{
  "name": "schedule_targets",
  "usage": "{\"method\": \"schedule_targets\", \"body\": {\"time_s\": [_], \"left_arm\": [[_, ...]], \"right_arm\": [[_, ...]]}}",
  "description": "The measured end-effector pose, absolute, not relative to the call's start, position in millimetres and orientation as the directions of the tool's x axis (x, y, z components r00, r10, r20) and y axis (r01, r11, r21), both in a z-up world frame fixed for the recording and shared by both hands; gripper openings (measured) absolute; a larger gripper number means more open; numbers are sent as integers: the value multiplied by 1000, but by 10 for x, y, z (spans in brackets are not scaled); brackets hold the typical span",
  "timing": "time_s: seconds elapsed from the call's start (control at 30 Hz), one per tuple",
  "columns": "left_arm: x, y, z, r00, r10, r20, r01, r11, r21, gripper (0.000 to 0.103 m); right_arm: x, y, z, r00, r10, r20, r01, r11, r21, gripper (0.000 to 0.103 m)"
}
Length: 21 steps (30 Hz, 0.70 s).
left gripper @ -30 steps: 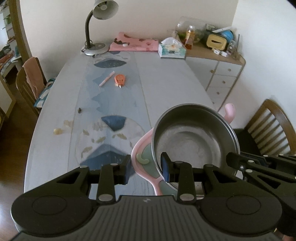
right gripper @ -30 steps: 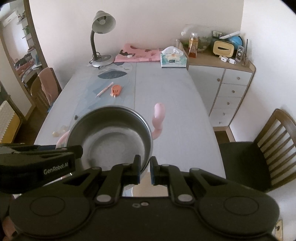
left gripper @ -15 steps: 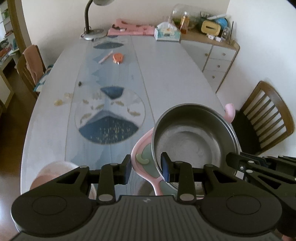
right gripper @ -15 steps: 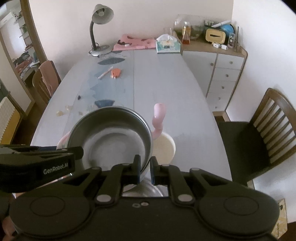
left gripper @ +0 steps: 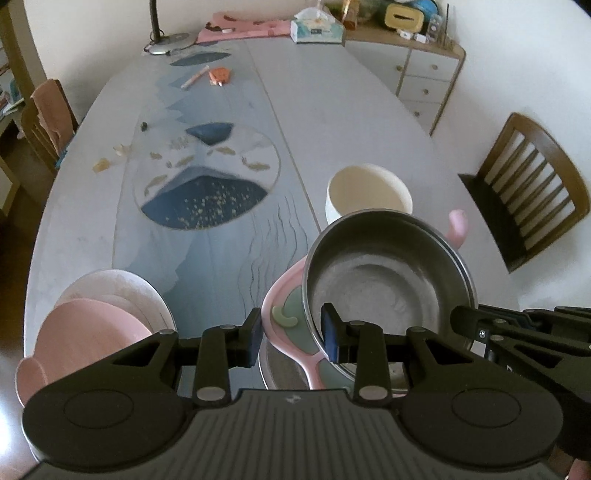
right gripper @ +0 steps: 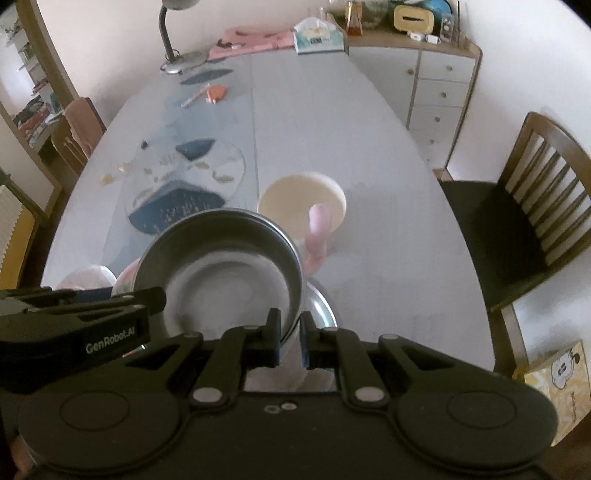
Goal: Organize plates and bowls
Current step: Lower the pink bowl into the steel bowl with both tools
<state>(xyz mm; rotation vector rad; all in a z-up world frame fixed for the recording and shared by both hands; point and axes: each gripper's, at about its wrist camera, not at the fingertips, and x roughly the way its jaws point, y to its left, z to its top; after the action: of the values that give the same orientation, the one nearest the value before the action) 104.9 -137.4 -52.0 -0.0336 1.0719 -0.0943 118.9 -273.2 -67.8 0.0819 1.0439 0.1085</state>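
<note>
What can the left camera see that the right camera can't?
Only the left view shows the pink plate clearly, near the table's close-left edge. Only the right view shows the yellow cartoon box on the floor. Both show the steel bowl in its pink holder, gripped by the left tool and right tool, plus the cream bowl.

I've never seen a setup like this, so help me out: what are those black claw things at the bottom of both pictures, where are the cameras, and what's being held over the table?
They are hand-held grippers, one in each of a person's hands, each with a fisheye camera looking along its two fingers.

The left view shows the left gripper clamping the pink handled holder around a steel bowl. The right view shows the right gripper pinching that bowl's rim, so both carry it above the table.

On the table are a cream bowl, pink plates at near left, and another steel dish underneath. Far back stand a lamp and tissue box.
</note>
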Motion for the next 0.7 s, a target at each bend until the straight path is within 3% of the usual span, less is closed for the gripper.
{"method": "schedule_targets", "body": {"time_s": [0.7], "left_arm": [[932,-1450,-1214,417,-103,-903,139,989,-49,32]], "right_arm": [[967,-2751,-1238,453,112,-884,-14,993,119,10]]}}
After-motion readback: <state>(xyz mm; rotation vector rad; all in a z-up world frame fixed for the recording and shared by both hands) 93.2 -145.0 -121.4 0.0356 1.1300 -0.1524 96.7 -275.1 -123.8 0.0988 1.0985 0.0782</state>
